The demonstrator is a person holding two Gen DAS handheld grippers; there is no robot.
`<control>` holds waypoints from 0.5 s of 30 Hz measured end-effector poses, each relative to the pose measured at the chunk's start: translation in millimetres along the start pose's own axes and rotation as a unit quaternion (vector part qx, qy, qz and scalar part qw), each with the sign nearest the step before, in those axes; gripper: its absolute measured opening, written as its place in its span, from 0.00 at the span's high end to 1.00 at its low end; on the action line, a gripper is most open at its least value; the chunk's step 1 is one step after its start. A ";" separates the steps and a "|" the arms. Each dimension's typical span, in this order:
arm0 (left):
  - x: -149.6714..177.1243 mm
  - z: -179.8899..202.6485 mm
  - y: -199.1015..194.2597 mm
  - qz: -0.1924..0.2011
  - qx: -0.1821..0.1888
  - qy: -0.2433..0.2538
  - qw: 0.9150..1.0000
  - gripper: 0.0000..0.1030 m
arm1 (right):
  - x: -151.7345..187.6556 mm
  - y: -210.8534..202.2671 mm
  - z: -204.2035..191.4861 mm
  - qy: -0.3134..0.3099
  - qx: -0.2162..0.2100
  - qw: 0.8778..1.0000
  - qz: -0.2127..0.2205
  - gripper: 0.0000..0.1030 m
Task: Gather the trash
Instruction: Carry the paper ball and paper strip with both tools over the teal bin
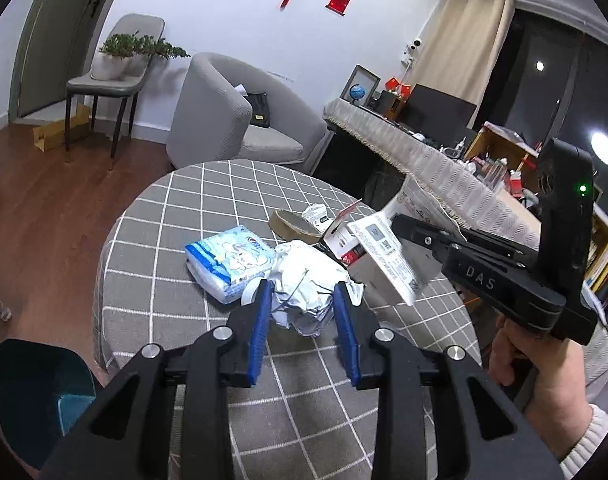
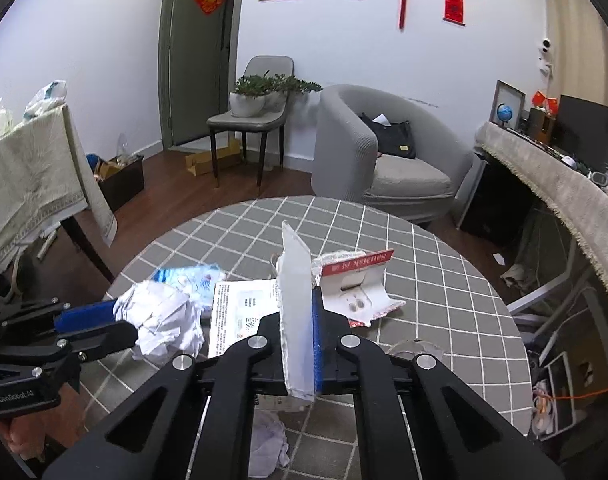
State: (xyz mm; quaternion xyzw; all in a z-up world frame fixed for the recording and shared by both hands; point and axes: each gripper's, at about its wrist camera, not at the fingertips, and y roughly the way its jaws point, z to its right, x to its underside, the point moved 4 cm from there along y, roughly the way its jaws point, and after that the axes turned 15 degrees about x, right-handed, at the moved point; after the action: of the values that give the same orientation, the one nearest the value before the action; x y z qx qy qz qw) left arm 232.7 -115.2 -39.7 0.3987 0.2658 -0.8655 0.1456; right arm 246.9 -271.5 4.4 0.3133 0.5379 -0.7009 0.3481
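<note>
A crumpled white plastic bag (image 1: 306,280) lies on the round table with the grey checked cloth (image 1: 176,216). My left gripper (image 1: 304,300) is open, its blue pads on either side of the bag; it also shows in the right wrist view (image 2: 94,322) beside the bag (image 2: 160,320). My right gripper (image 2: 298,320) is shut on a white printed packaging sheet (image 2: 298,300), held edge-up above the table; in the left wrist view this gripper (image 1: 398,222) holds the sheet (image 1: 388,254) at the right.
A blue tissue pack (image 1: 230,262), a tape roll (image 1: 294,224), a red-and-white opened carton (image 2: 356,280) and small scraps lie on the table. A teal bin (image 1: 36,392) stands at lower left. A grey armchair (image 1: 240,116) and a cluttered desk (image 1: 444,160) stand behind.
</note>
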 end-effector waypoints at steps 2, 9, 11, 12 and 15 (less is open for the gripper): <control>0.3 0.0 -4.2 0.002 0.003 0.003 1.000 0.67 | -3.2 -1.4 -7.2 -0.001 -0.004 1.000 0.002 0.93; -3.3 -12.3 -34.2 0.024 -0.012 0.001 1.000 0.67 | -15.8 -7.2 -35.9 -0.006 -0.017 1.000 0.014 0.94; -3.3 -16.9 -42.3 0.030 -0.019 0.000 0.999 0.67 | -19.6 -9.5 -42.5 -0.006 -0.021 1.000 0.018 0.94; -3.9 -18.8 -46.5 0.033 -0.023 -0.001 0.999 0.67 | -21.1 -10.9 -46.8 -0.006 -0.023 1.000 0.020 0.94; -4.9 -28.6 -62.8 0.042 -0.036 -0.004 0.998 0.67 | -26.2 -14.3 -58.3 -0.009 -0.031 0.999 0.025 0.94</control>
State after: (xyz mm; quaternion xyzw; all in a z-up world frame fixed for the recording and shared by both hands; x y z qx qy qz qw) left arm 224.2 -47.2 -29.8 0.4006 0.2797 -0.8499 0.1973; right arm 253.6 -208.3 20.3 0.3089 0.5486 -0.6777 0.3799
